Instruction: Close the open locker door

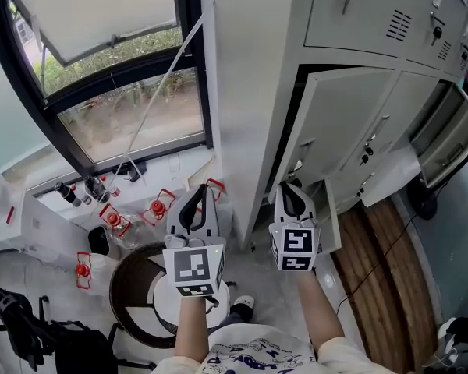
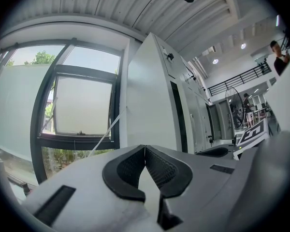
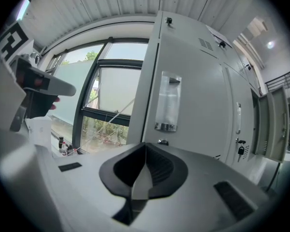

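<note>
We have a big dark-framed window (image 1: 109, 107) with a frosted upper pane, greenery outside and a white cord (image 1: 160, 92) slanting across it. White sill (image 1: 179, 166) below, red-capped bottles (image 1: 157, 207) just under it. Grey locker bank (image 1: 359, 22) stands just beside the window. Floor (image 1: 269, 283) is pale and speckled, with a wooden strip (image 1: 386, 263) in front of the lockers. We note a ribbed white ceiling (image 2: 101, 6), round lights (image 2: 215, 61) on, a black railing (image 2: 241, 76) further back, and bright daylight.
</note>
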